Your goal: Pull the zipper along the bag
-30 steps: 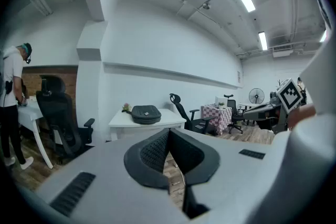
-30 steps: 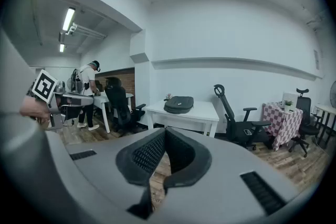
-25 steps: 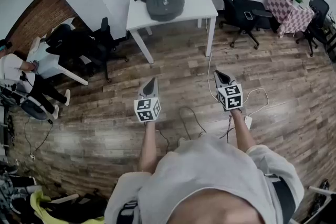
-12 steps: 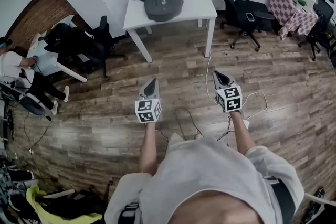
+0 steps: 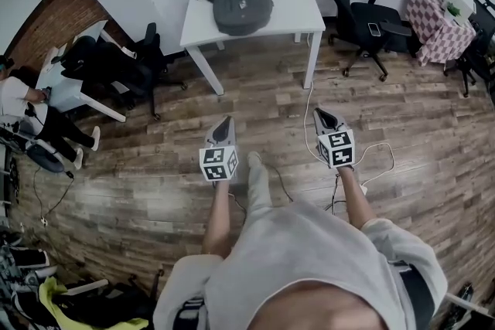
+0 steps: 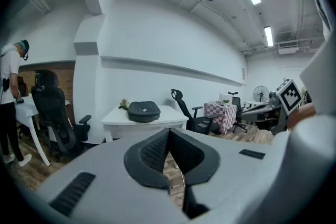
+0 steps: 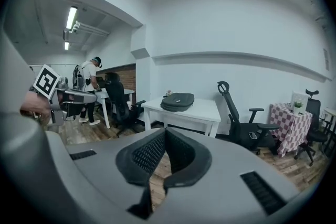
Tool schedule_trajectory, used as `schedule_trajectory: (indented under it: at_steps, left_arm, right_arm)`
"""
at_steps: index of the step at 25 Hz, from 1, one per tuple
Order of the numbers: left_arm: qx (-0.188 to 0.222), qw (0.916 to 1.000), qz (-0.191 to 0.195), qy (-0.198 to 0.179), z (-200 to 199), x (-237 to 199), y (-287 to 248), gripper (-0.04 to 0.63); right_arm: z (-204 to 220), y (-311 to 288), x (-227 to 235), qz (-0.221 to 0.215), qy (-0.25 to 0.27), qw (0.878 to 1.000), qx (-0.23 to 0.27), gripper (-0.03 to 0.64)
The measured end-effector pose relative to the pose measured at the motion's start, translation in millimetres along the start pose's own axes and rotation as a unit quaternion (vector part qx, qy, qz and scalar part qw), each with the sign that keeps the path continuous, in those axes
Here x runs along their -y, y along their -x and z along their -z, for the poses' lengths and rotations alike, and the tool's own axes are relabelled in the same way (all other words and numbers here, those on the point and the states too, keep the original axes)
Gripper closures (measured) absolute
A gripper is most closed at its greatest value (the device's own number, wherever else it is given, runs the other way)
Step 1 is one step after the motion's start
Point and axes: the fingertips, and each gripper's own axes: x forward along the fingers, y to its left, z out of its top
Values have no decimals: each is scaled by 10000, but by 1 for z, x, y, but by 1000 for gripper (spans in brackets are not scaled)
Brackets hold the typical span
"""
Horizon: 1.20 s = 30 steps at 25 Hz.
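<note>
White table [image 5: 303,5] holds flat, dk-grey bag [image 5: 243,4].

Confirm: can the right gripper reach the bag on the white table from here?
Probably not yet. The right gripper, fingers shut and empty, is held over the wood floor, well short of the white table where the bag lies. Nothing blocks the path; the person would need to walk closer.
</note>
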Motion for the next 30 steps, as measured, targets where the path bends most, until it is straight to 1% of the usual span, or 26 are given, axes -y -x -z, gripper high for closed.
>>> schedule_trajectory:
  at_steps: [3,6,12,16,19,25,30]
  left_arm:
    - [9,10000,85,4,-5,-16,-34,569]
    - [12,9998,205,14,-14,-39,-75,569]
    - [139,9988,467,-9,-55,-92,-159,569]
    - [194,9979,606,-70,-87,-134,-214,569]
    - [207,9974,687,-90,-102,-164,-254,569]
    - [167,9961,859,-93,-113,-210,-316,569]
    - [7,9952,965,-149,-107,-223,-348,569]
  right_arm:
    - [-5,-31,11,53,-1,10000,-41,603]
    - [-18,-68,21,136,47,9999,-63,603]
    - [-59,-144,42,368,182,9991,-129,603]
    - [-91,-201,63,641,198,9977,-110,603]
    - [-110,-241,76,860,206,9960,-91,603]
    - [-132,-304,89,1127,235,9933,-142,603]
    - [-135,-334,103,1238,254,9918,-192,603]
